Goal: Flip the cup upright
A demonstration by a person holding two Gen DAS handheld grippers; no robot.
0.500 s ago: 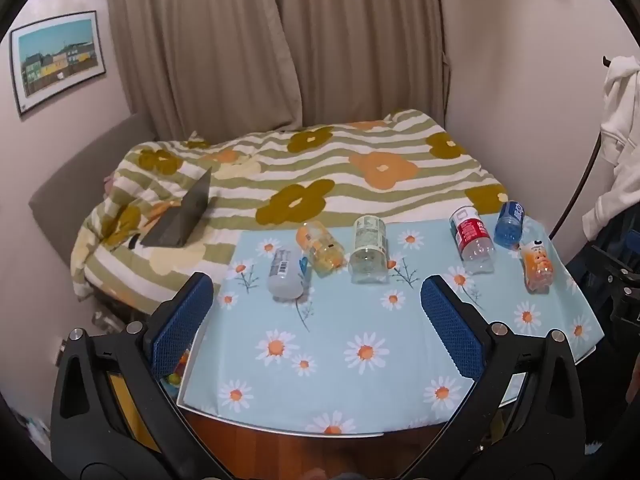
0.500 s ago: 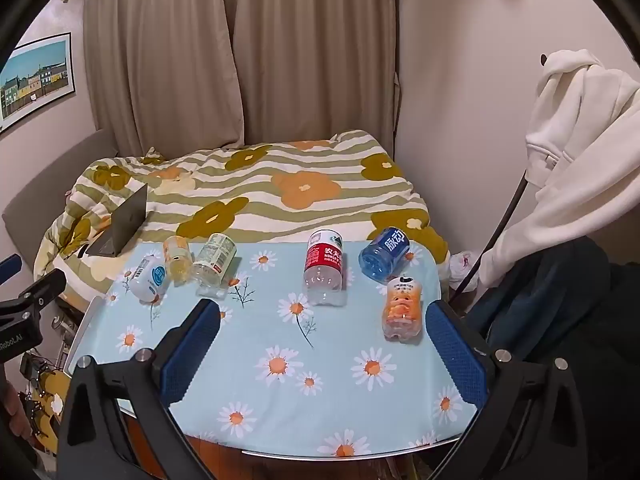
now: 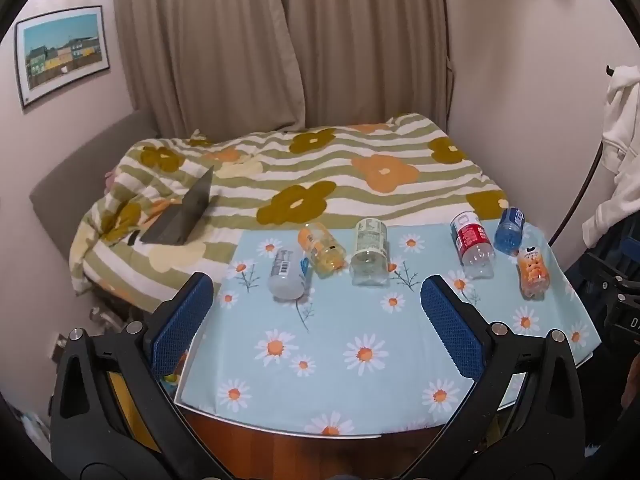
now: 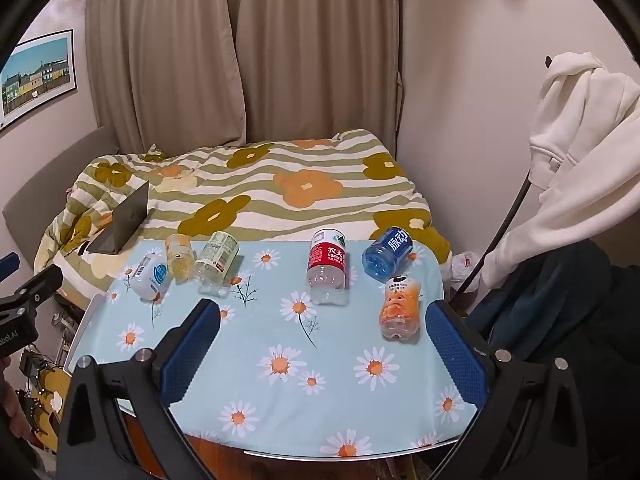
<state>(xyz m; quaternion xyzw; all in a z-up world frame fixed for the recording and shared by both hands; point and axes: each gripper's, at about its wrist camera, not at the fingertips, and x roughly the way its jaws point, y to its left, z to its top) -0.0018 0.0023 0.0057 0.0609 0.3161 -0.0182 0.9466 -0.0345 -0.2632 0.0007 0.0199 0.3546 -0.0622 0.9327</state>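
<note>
On the daisy-print surface (image 4: 280, 392), six bottles lie on their sides. My left gripper (image 3: 320, 320) and right gripper (image 4: 324, 344) hover with jaws spread wide, holding nothing.

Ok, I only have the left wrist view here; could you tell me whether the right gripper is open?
Observer: Yes, the right gripper is open and holds nothing.
Operator: Thank you. Which bottle lies nearest to it?
Observer: The orange bottle, on its side just inside the right finger.
Operator: I see only a barcode on the white bottle; what is on its other side?
Observer: A round blue mark on the label.
</note>
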